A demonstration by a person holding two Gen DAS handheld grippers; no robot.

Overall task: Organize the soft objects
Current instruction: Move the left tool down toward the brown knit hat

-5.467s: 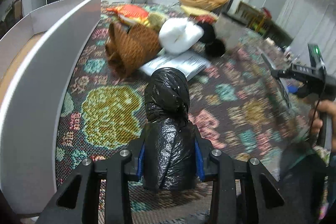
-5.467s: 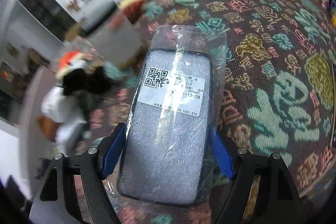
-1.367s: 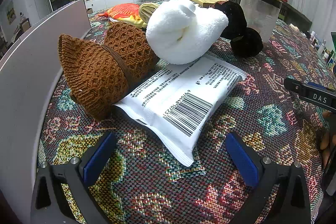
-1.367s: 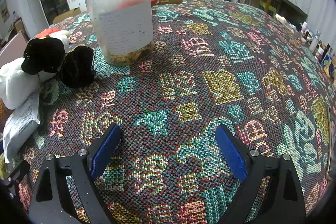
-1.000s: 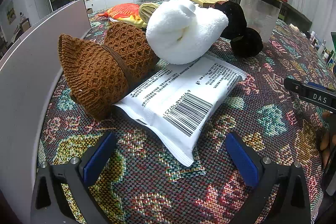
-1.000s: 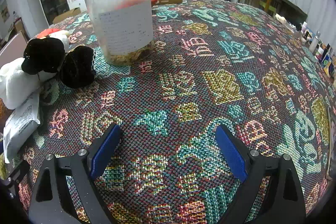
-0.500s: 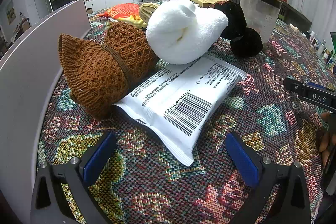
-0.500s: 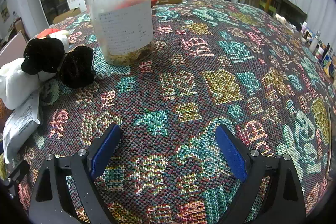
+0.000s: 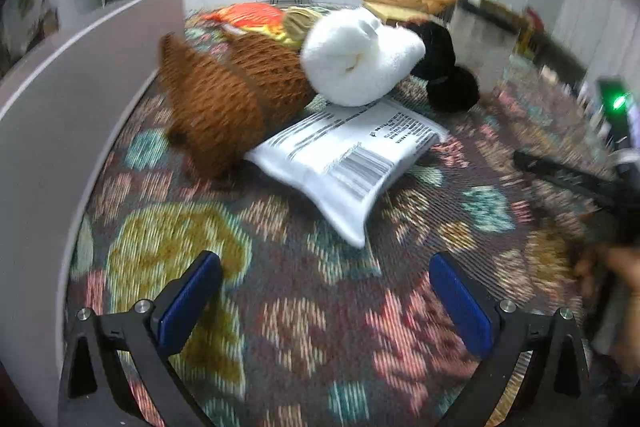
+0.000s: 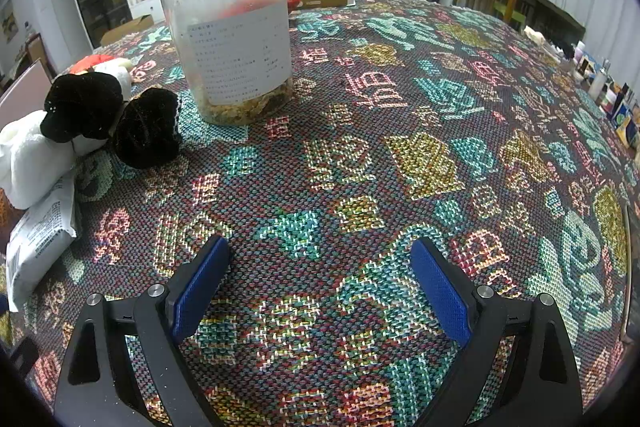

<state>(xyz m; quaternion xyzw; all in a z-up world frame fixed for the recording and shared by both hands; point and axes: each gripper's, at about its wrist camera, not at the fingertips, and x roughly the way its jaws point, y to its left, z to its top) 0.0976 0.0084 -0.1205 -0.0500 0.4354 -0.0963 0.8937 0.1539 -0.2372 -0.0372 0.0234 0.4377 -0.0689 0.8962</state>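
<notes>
A pile of soft things lies on the patterned tablecloth (image 9: 304, 307): a brown knitted piece (image 9: 228, 95), a white fluffy roll (image 9: 356, 63), a white printed pouch (image 9: 344, 155) and a black plush piece (image 9: 444, 67). My left gripper (image 9: 324, 291) is open and empty, a short way in front of the pouch. My right gripper (image 10: 318, 277) is open and empty above bare cloth. The right wrist view shows the black plush piece (image 10: 116, 119), the white roll (image 10: 28, 163) and the pouch (image 10: 36, 239) at its left edge.
A clear plastic jar (image 10: 232, 39) with a black lid stands behind the black plush. A grey board (image 9: 68, 99) runs along the table's left edge. Orange and yellow cloth (image 9: 256, 19) lies behind the pile. Small bottles (image 10: 600, 83) stand at the far right edge.
My left gripper has pulled back and up from the pile, so the pouch looks farther away and blurred. The right gripper has not moved.
</notes>
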